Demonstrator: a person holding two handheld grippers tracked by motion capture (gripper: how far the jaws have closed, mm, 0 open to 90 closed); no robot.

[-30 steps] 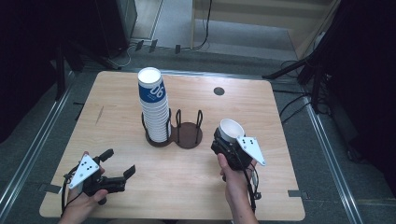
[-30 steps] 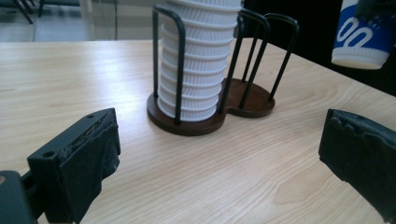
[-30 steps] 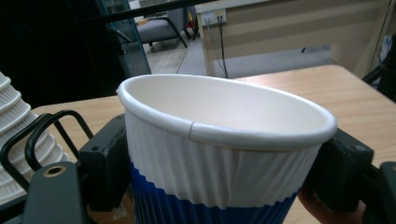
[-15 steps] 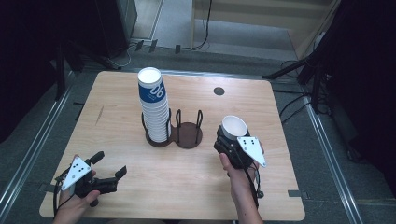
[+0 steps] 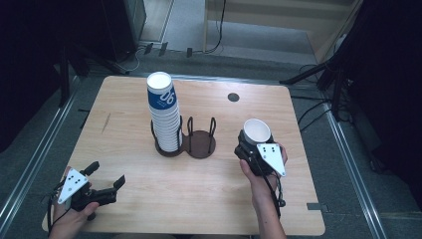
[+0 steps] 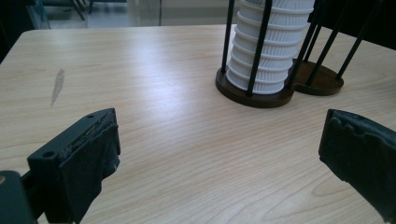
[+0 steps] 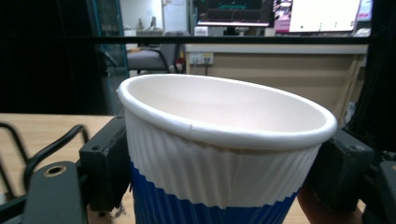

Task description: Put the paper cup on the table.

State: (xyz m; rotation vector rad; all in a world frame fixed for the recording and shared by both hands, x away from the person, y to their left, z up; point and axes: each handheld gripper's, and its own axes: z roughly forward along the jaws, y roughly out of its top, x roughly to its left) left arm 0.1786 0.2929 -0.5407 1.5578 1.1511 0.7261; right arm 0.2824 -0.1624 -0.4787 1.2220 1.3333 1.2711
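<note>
A white and blue paper cup (image 5: pixel 257 131) (image 7: pixel 219 158) sits upright between the jaws of my right gripper (image 5: pixel 251 144), right of the holder; the gripper is shut on it. A tall stack of the same cups (image 5: pixel 164 112) (image 6: pixel 270 44) fills the left ring of a dark two-ring cup holder (image 5: pixel 200 143), whose right ring (image 6: pixel 322 79) holds nothing. My left gripper (image 5: pixel 104 181) (image 6: pixel 224 154) hovers open near the table's front left corner, nothing between its jaws, pointing toward the holder.
The wooden table (image 5: pixel 124 99) has a small dark round hole (image 5: pixel 233 97) near its far edge and a faint grey smear (image 6: pixel 58 84) at the left. Metal rails run along both sides of the table on the grey floor.
My left gripper has drawn back toward the table's front left corner, still open. The right gripper with the cup has barely shifted.
</note>
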